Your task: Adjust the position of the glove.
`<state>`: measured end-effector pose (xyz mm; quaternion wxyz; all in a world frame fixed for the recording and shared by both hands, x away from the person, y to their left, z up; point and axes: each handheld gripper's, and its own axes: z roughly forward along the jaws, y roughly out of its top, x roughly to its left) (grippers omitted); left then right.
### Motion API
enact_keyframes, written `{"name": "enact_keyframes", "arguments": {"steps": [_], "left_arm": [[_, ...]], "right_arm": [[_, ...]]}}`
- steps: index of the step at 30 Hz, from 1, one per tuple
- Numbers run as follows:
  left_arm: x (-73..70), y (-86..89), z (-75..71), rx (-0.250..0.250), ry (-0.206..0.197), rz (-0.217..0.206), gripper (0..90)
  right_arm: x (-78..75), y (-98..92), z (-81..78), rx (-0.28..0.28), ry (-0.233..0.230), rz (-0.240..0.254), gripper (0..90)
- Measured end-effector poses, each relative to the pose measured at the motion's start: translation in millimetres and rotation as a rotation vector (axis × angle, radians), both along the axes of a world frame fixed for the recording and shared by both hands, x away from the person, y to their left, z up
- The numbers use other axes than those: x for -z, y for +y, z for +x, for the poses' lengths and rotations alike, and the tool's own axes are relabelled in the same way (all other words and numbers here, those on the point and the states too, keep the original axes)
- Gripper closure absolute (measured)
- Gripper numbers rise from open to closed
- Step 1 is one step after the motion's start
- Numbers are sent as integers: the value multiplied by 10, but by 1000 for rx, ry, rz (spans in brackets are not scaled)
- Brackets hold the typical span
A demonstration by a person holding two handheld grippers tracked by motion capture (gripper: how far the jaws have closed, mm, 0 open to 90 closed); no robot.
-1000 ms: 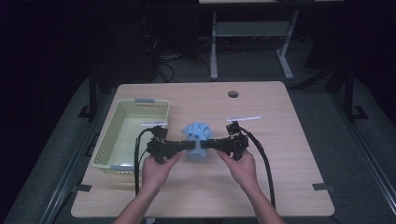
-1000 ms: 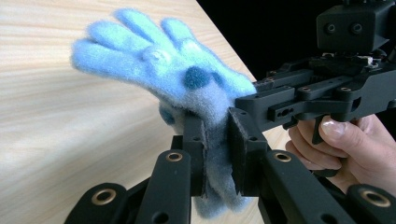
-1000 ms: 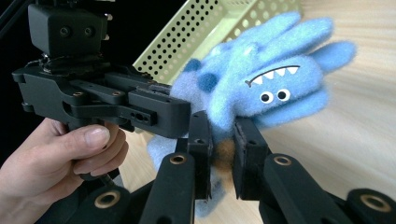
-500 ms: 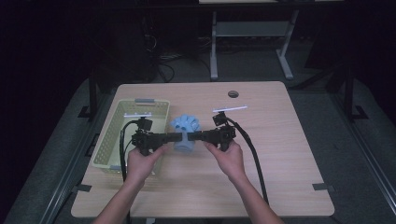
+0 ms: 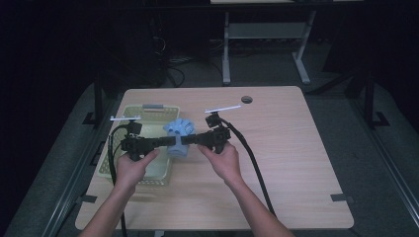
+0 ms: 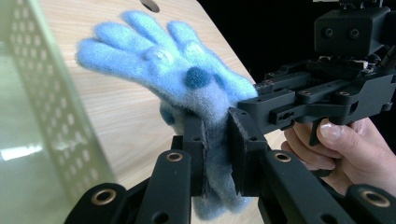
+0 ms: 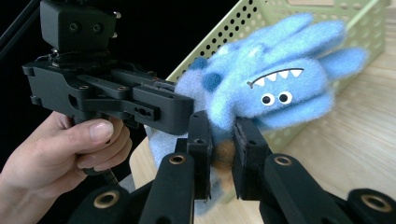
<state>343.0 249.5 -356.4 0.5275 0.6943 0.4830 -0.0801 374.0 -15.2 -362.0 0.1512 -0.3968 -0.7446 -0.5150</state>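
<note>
In the high view, the blue plush glove (image 5: 178,136) is seen carried between the left gripper (image 5: 168,141) and the right gripper (image 5: 190,140), lifted off the wooden table (image 5: 296,163) and now hanging at the right rim of the pale green basket (image 5: 129,111); a second ago it was held further right, over the open tabletop, so the pair has been shifted leftward toward the basket, which suggests the glove is about to be dropped in. In the left gripper view, the black jaws are pressed together on the glove's (image 6: 177,74) cuff, with the fuzzy fingers fanned upward and a dark blue spot showing; the other gripper (image 6: 327,102) is seen pinching the same cuff from the opposite side, and the basket's perforated wall (image 6: 42,93) stands close on the left. In the right gripper view, the jaws are likewise clamped on the glove (image 7: 275,84), whose face is shown here: two small eyes, a white zigzag mouth, and an orange patch low between the pads. The basket (image 7: 364,28) lies just behind it.
</note>
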Motion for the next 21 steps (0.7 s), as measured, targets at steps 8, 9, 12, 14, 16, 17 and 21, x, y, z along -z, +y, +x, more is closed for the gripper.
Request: {"name": "enact_keyframes", "arguments": {"steps": [8, 9, 12, 14, 16, 17, 21], "left_arm": [[24, 237, 3, -23, 7, -16, 777], [28, 267, 2, -23, 10, -13, 777], [41, 342, -1, -29, 17, -11, 778], [54, 387, 2, -34, 19, -11, 779], [60, 423, -1, -41, 28, -12, 780], [63, 437, -3, -44, 32, -9, 780], [95, 499, 6, -45, 38, 4, 781]], "right_arm": [[3, 235, 45, -16, 0, 5, 787], [3, 263, 46, -19, 10, 6, 787], [23, 345, 62, -25, 14, 8, 787], [41, 399, 75, -30, 8, 3, 786], [52, 435, 79, -33, 13, 7, 785], [61, 454, 81, -36, 14, 11, 785], [128, 539, 100, -39, 31, 14, 784]]}}
